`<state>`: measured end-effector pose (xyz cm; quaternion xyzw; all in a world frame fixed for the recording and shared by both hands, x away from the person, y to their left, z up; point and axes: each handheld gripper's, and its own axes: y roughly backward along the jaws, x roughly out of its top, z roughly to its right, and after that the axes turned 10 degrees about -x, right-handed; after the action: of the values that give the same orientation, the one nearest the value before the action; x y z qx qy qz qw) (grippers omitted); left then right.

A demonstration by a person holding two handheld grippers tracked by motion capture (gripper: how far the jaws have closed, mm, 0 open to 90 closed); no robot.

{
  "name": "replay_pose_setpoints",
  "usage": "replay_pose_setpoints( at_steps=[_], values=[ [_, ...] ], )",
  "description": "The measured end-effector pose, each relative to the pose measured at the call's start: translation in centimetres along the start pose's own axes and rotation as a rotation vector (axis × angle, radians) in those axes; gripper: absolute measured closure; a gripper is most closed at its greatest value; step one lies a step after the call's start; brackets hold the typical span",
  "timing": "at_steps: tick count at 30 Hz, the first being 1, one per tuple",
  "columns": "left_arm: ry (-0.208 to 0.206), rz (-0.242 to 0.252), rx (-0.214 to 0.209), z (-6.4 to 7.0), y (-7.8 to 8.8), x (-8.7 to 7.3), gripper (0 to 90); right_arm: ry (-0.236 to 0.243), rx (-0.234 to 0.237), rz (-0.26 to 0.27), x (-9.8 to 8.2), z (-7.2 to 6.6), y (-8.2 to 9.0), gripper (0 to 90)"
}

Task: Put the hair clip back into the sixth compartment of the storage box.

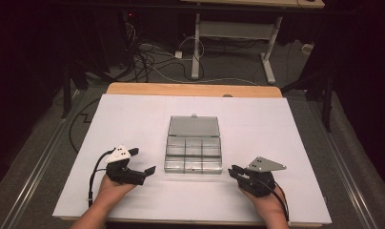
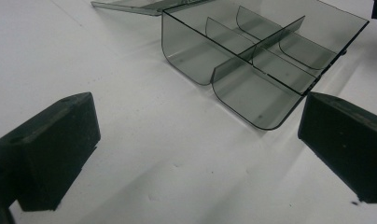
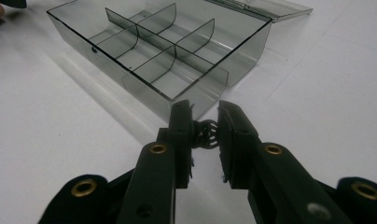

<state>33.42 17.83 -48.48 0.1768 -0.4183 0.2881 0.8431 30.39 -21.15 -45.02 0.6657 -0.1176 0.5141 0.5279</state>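
Organizer box: one clear smoky plastic box is seen at the centre of the high view, resting on the white surface; its lid is swung open and laid flat behind it.
Compartments: six are counted, in two rows of three, divided by thin clear walls; nothing is seen inside them.
Small black part: one round, ribbed piece is seen low in the middle of the right gripper view, just in front of the box's near corner.
Right gripper: one, at lower right of the high view, held by a hand; its fingers are drawn close and the black part is pinched between them.
Left gripper: one, at lower left of the high view, held by a hand; its fingers are spread wide with only bare surface between them, short of the box.
Grippers counted: two, one at either side of the box.
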Motion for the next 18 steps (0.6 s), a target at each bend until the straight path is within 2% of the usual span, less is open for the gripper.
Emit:
replay_pose_setpoints(
  at_steps=[18],
  values=[
    [-0.001,-0.006,-0.003,0.03,-0.03,-0.04,0.0,0.012,0.002,0.002,0.79,0.00,-0.53,77.2]
  ],
)
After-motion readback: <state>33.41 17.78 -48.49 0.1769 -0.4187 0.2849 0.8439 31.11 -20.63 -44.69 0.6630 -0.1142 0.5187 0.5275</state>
